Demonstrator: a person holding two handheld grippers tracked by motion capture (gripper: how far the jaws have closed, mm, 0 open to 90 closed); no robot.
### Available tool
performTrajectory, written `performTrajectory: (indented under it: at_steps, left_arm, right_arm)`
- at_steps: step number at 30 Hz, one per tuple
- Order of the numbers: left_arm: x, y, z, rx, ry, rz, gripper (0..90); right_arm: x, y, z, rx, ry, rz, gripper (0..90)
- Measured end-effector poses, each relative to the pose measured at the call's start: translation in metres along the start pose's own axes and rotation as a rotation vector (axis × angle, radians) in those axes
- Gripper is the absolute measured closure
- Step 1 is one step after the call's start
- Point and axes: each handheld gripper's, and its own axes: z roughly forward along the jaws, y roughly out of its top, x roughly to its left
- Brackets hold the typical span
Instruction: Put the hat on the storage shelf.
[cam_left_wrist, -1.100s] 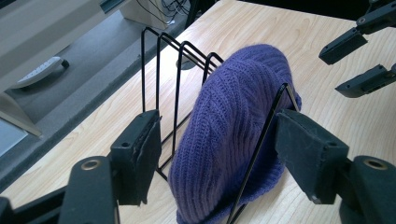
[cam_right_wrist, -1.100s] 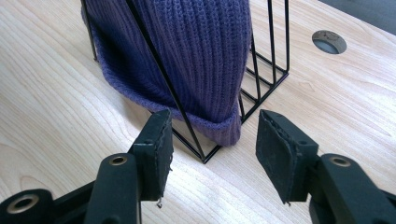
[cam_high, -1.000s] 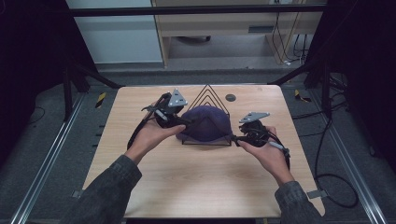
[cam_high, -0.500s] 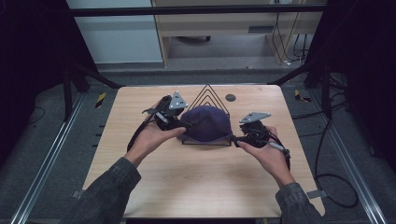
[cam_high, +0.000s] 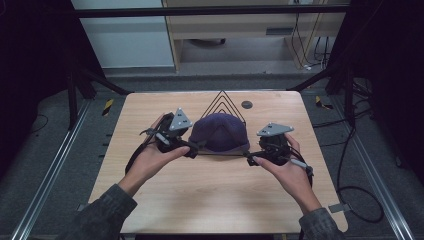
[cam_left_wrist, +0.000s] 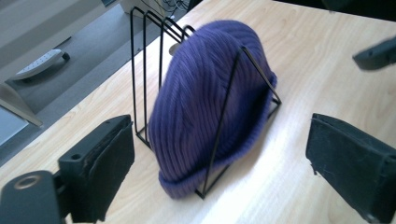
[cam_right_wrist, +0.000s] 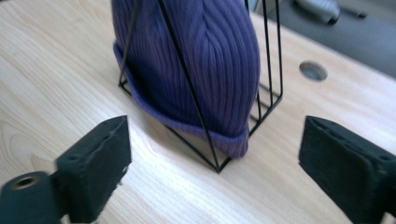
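- Left gripper (cam_high: 192, 149) and right gripper (cam_high: 252, 159): jaws have just been opening, now apart, nothing between them.
- Purple beanie (cam_high: 220, 132) sits released in the wire rack (cam_high: 221, 98) (placement likely complete).

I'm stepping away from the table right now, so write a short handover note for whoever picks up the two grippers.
Left gripper: open, jaws have just been opening, nothing between them.
Right gripper: the same, beside the rack's other end.
Purple beanie stands on edge in the black wire rack on the table, behind the front wire.
Done: beanie racked, both grips let go.
Left: probably only drawing both hands back.
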Motion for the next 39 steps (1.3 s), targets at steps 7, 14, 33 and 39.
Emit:
performTrajectory:
  at_steps: [7,14,33,39]
  left_arm:
    - [-0.006,-0.016,-0.025,0.002,-0.002,-0.006,5.4]
    - [-0.01,-0.029,-0.044,-0.008,-0.006,-0.014,4.8]
    - [-0.002,-0.092,-0.076,0.04,0.037,-0.086,4.6]
    - [0.005,-0.11,-0.08,0.059,0.052,-0.106,4.7]
  right_arm:
    - [0.02,0.009,-0.018,-0.089,0.028,-0.037,4.8]
    - [0.032,0.016,-0.024,-0.096,0.045,-0.077,4.4]
    - [0.065,0.029,0.003,-0.068,0.118,-0.134,8.4]
    - [0.075,0.032,0.013,-0.061,0.142,-0.152,8.5]
